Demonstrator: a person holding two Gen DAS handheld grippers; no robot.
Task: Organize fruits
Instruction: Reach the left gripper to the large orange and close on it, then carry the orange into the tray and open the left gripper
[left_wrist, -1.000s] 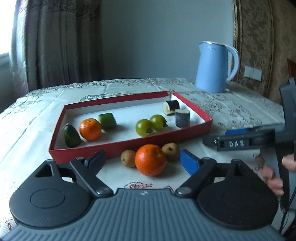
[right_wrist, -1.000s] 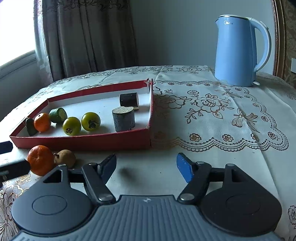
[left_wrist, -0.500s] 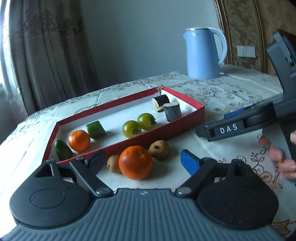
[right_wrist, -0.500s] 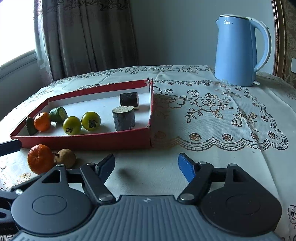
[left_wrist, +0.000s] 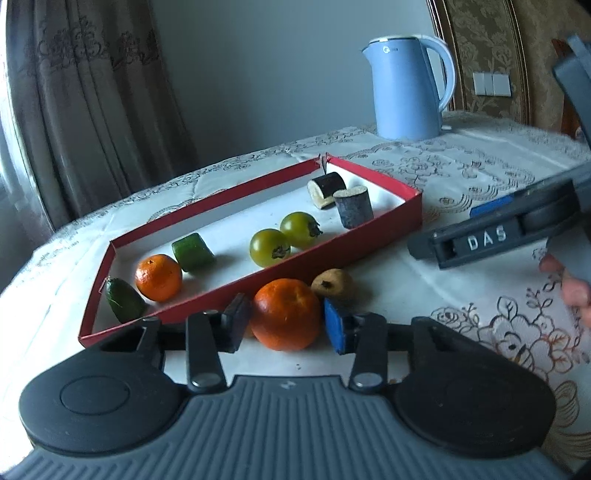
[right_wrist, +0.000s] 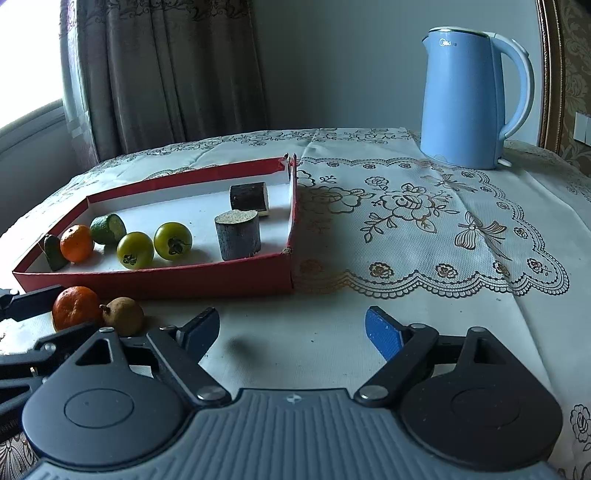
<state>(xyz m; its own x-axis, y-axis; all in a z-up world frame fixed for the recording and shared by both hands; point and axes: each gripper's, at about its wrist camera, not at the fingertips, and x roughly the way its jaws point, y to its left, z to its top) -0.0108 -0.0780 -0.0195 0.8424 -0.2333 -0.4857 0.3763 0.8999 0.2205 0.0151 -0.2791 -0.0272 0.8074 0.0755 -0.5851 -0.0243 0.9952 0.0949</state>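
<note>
Two fingers of the left gripper are flanking the large orange in the left wrist view, having just been closing; the black pad and the blue pad are sitting against its sides, gripping it. This orange is resting on the worktop just in front of the red tray, with a brown pear-like fruit touching it behind. Inside the red tray, a small orange is lying between a dark cucumber end and a green cucumber chunk, two green tomatoes are sitting mid-tray, and two eggplant pieces are standing at its far end. A blue kettle is standing well beyond the red tray.

From the right wrist view, the right gripper is hovering over bare tablecloth near the red tray's front corner, its fingers spread wide with nothing between them, having just been opening. The large orange and the brown pear-like fruit are showing just in front of the tray, with the left gripper's dark fingers reaching around the orange.
</note>
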